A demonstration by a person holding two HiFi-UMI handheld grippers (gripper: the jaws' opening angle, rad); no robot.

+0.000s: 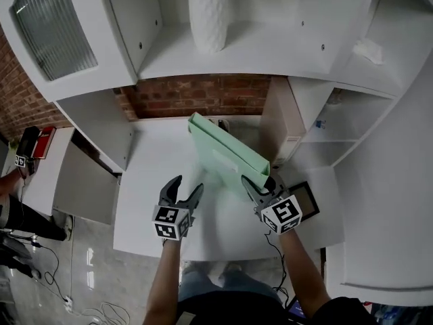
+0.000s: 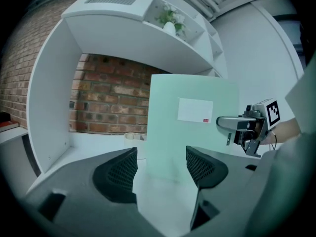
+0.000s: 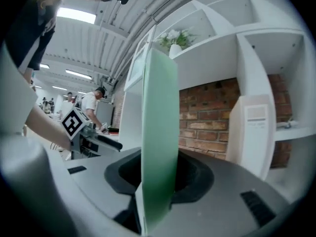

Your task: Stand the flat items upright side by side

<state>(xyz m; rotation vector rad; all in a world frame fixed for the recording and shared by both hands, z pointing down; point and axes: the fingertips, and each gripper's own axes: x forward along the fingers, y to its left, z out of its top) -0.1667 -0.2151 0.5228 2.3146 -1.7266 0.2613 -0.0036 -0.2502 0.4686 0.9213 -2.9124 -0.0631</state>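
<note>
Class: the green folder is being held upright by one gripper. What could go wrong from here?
1. The right gripper pinches the green folder at one edge only, and the left gripper is open and off it, so the folder may pivot or slip.
2. It is apart from the white folder standing at the right. Released here with nothing to lean on, it could fall flat.
</note>
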